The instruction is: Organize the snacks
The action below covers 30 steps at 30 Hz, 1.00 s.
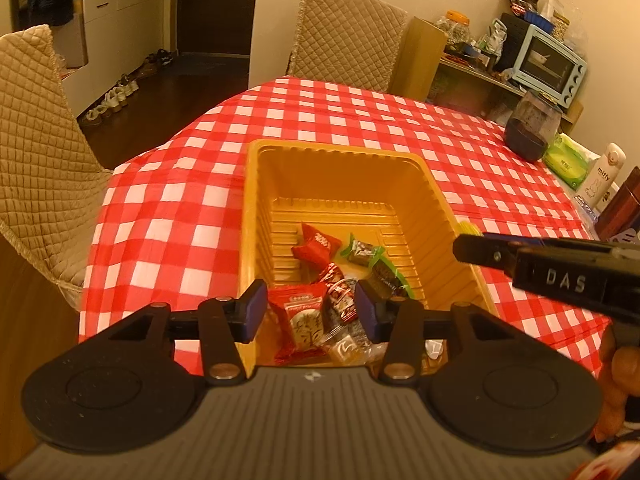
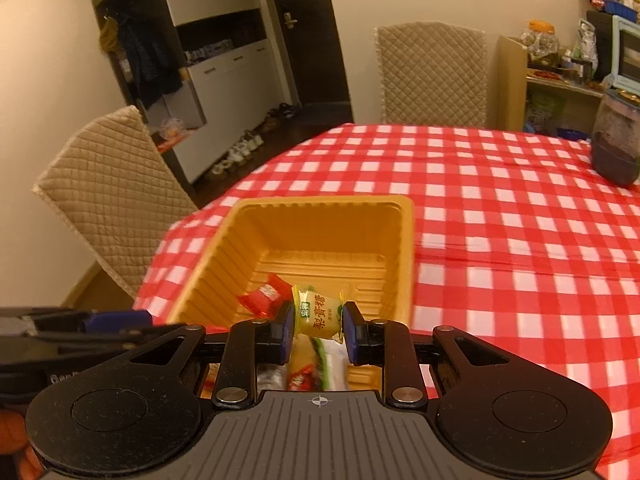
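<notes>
A yellow plastic tray sits on the red-and-white checked tablecloth. It holds several wrapped snacks: a red candy, a green-edged dark candy and a red packet with a white tree. My left gripper hovers open over the tray's near end with nothing pressed between its blue pads. My right gripper is shut on a yellow wrapped candy above the tray's near right side. In the left wrist view the right gripper comes in from the right.
A dark jar, a green wipes pack and a white bottle stand at the table's far right. Quilted chairs flank the table. A blue toaster oven sits on a shelf behind.
</notes>
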{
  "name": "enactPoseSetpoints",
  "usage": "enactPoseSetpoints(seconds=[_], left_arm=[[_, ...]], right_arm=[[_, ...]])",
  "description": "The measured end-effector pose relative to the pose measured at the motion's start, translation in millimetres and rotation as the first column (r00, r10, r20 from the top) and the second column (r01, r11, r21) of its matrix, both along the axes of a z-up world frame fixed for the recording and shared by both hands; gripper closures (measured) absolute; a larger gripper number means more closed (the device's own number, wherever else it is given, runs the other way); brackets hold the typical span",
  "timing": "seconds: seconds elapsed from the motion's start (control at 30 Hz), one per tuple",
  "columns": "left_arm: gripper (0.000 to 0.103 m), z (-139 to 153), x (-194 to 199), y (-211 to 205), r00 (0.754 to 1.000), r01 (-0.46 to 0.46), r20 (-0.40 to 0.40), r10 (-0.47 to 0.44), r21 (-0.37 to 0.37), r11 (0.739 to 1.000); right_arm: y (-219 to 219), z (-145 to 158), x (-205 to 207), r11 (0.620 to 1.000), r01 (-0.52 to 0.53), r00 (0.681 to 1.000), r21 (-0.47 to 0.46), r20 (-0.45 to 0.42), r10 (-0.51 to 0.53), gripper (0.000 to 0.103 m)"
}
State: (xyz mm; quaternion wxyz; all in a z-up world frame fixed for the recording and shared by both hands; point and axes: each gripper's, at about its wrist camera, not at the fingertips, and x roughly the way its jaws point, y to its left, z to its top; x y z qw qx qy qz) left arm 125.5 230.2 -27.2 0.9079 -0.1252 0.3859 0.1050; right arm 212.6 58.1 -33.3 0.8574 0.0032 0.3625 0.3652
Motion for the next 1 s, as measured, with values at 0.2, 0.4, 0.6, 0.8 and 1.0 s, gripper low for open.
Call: enactPoseSetpoints(seconds=[0.2,0.4,0.6,0.8,1.0], left_arm=[[0.041,0,-12,3,1.000,-0.022,-0.002,0.022,0.006,1.000],[0.023,2,-26,-3,1.000,-0.028,-0.004,0.028,0.009,1.000],[0.007,6,-39,-18,1.000,-0.023,0.004,0.023,0.030,0.999],[0.002,16,-55,-34,1.000,-0.021,0.011,0.020,0.055,0.998],[0.001,29,-74,-50,1.000,-0.008,0.030,0.005,0.072,0.997]], right_arm=[[-10,3,3,0.998,0.029,0.999,0.064,-0.020,-0.028,0.028],[-35,0,-5,0.995,0.093,0.995,0.022,-0.030,-0.092,0.028],[-60,-7,-27,0.991,0.136,0.988,-0.022,-0.065,-0.137,0.028],[-79,0,-50,0.989,0.146,0.987,-0.031,-0.067,-0.148,0.028],[-90,16,-75,0.988,0.147,0.988,-0.038,-0.047,-0.149,0.028]])
